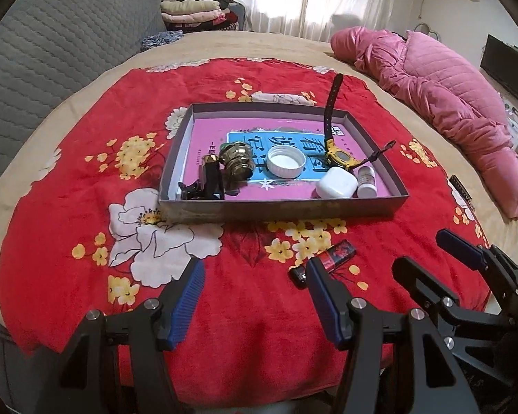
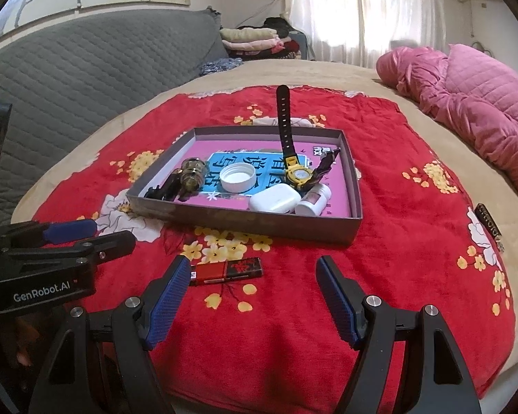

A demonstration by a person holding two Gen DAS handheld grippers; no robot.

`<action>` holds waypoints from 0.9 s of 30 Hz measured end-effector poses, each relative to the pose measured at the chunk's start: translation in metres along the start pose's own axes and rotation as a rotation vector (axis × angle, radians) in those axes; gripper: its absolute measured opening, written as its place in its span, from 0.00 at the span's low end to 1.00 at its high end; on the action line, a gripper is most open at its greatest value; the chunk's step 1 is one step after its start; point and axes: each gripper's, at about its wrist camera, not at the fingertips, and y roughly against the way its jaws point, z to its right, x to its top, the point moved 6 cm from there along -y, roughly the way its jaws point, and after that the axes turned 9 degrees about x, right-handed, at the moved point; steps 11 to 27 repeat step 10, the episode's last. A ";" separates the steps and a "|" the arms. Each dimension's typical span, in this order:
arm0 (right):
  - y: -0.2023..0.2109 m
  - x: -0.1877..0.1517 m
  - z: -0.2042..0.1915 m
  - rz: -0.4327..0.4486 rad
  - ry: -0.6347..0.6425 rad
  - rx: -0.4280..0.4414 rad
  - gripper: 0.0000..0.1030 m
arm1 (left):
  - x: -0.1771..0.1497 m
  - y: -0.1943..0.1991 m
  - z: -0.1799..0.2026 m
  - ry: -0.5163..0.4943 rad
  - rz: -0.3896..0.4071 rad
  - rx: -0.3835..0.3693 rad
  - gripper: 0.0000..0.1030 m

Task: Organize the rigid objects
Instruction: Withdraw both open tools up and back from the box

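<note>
Here: both grippers' fingers released, empty; red-black lighter (image 2: 226,271) on blanket (image 2: 397,276), near gray tray (image 2: 245,220).

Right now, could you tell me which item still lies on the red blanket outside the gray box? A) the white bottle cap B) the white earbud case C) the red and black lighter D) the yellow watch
C: the red and black lighter lies on the red blanket in front of the gray box, while the cap, watch and case all sit inside the box.
</note>
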 end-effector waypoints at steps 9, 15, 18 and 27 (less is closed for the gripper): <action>-0.010 -0.004 -0.002 -0.020 0.003 0.020 0.74 | 0.000 -0.002 -0.007 0.016 -0.004 0.013 0.58; -0.012 -0.005 -0.001 -0.025 0.000 0.023 0.74 | 0.000 -0.003 -0.007 0.015 -0.002 0.012 0.58; -0.012 -0.005 -0.001 -0.025 0.000 0.023 0.74 | 0.000 -0.003 -0.007 0.015 -0.002 0.012 0.58; -0.012 -0.005 -0.001 -0.025 0.000 0.023 0.74 | 0.000 -0.003 -0.007 0.015 -0.002 0.012 0.58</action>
